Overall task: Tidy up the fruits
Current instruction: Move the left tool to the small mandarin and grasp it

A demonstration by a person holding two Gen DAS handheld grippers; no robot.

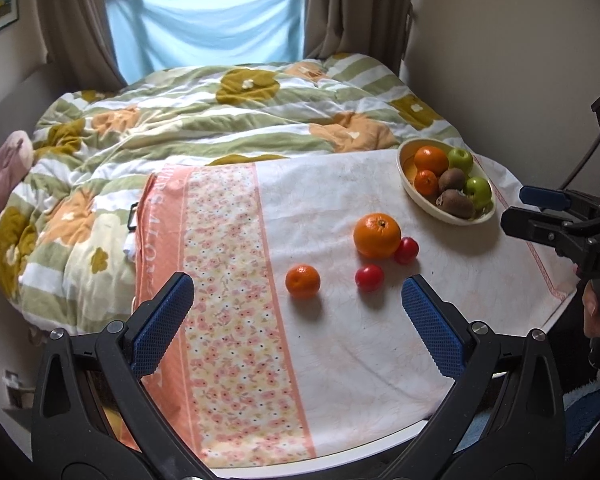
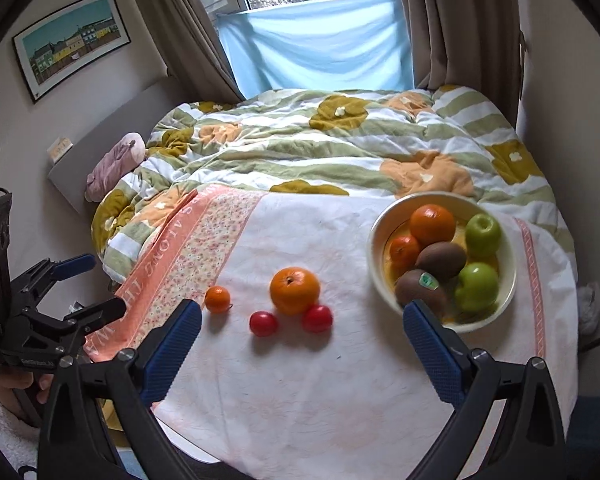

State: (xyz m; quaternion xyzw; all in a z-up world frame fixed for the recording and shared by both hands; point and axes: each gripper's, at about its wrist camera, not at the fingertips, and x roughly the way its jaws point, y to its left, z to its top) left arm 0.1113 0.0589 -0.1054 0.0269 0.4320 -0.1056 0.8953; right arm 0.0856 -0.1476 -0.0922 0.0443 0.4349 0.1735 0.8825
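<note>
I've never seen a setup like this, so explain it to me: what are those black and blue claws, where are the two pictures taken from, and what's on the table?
They are hand-held tongs, one per hand, each carrying a camera that looks along its fingers. One picture comes from the left tongs, the other from the right tongs. Both are open and hold nothing. On the cloth-covered table lie a big orange, a small mandarin and two red fruits. A cream bowl holds more fruit.
</note>
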